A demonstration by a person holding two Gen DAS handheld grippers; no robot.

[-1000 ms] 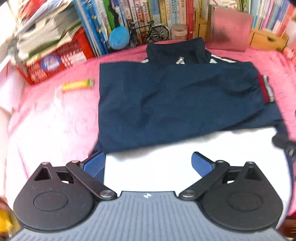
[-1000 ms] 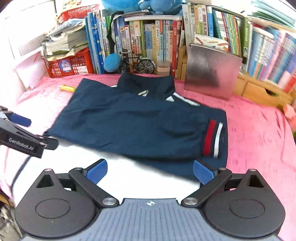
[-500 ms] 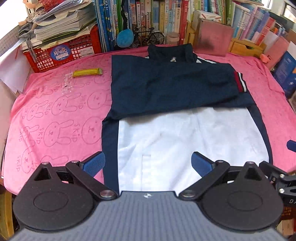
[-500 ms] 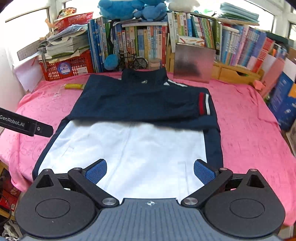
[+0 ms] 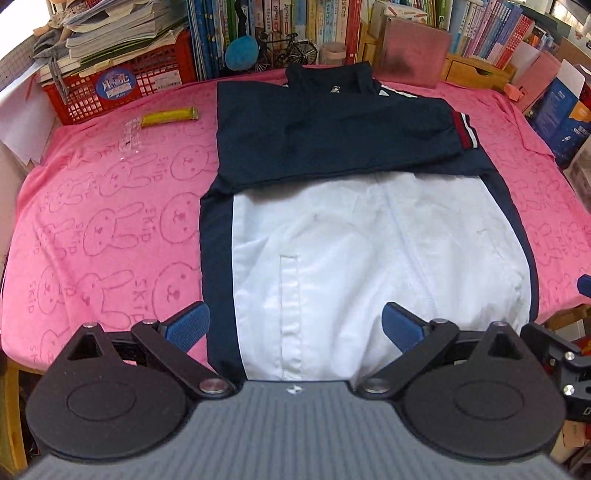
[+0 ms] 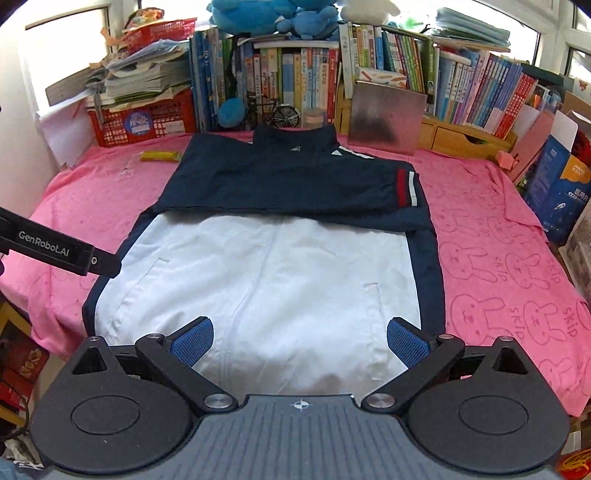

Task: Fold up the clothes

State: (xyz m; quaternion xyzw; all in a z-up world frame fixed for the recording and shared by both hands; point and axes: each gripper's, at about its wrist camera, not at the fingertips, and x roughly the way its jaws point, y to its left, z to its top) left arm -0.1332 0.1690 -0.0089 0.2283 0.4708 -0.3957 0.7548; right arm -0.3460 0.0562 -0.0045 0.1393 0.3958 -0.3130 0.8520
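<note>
Jacket [image 5: 332,147] lies flat on pink-clothed surface [image 5: 92,221], long axis 6 to 12 o'clock, collar toward 12 by the books [image 6: 295,81], navy sleeves folded across the chest, white body toward 6. Left tool [image 5: 293,321] spread wide, empty, over the hem. Right tool [image 6: 300,338] spread, empty. Only right view shows blue plush toys [image 6: 273,16] on the books; left view shows yellow wrapper [image 5: 170,116] at 10 o'clock closer up.

Left hand-held gripper [image 5: 295,326] and right hand-held gripper [image 6: 300,338] both hover with jaws spread wide, empty, over the jacket's [image 6: 258,266] near hem.
</note>
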